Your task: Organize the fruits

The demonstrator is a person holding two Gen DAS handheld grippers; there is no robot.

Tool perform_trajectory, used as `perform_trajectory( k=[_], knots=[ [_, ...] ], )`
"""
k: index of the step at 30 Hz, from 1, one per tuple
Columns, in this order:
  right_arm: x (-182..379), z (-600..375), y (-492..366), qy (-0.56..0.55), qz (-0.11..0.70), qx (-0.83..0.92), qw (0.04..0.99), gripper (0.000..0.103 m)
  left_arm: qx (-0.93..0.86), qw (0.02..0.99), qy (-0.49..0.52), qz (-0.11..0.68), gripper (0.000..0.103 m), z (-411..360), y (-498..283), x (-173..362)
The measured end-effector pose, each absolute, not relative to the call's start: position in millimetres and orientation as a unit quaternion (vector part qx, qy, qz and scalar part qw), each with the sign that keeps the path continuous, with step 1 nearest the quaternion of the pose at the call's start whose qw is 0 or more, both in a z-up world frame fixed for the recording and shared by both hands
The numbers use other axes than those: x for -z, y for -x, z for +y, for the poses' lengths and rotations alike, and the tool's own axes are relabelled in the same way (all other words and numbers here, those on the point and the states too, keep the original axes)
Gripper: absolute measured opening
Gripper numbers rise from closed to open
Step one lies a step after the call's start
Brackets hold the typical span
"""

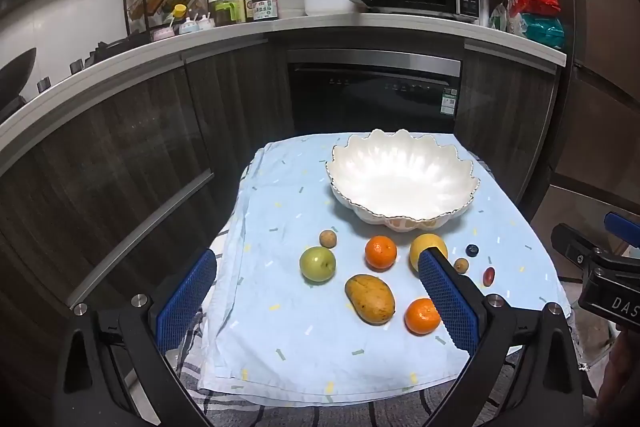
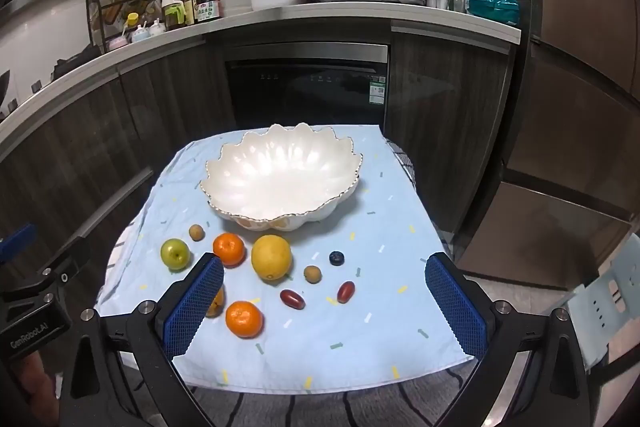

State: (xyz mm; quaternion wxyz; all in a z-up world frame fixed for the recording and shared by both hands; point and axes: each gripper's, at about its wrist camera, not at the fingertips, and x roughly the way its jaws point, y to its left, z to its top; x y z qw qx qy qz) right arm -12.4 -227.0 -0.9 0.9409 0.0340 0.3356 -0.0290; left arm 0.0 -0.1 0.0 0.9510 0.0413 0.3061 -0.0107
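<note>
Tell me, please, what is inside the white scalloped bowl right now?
Nothing shows inside the white bowl; its visible interior is bare in both views. Its near wall covers a little of the bottom nearest the cameras.

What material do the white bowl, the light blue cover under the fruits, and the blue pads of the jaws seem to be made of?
White bowl: probably glazed ceramic or porcelain; glossy highlights, scalloped rim with a thin dark or gilt edge.
Light blue cover: woven fabric, matte; it shows wrinkles, folds and a hemmed edge.
Blue pads: likely rubber or soft plastic, matte; a fine grid texture covers them.
</note>
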Motion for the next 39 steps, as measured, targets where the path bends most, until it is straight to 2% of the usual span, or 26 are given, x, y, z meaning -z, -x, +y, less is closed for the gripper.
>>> perform_trajectory(
  k=[39],
  knots=[
    [-4.5,-224.8,20.1,-0.024,0.324,0.030,0.945,0.103,0.016,0.954,-0.027,0.299,0.103,0.8,3.1,-5.3]
  ],
)
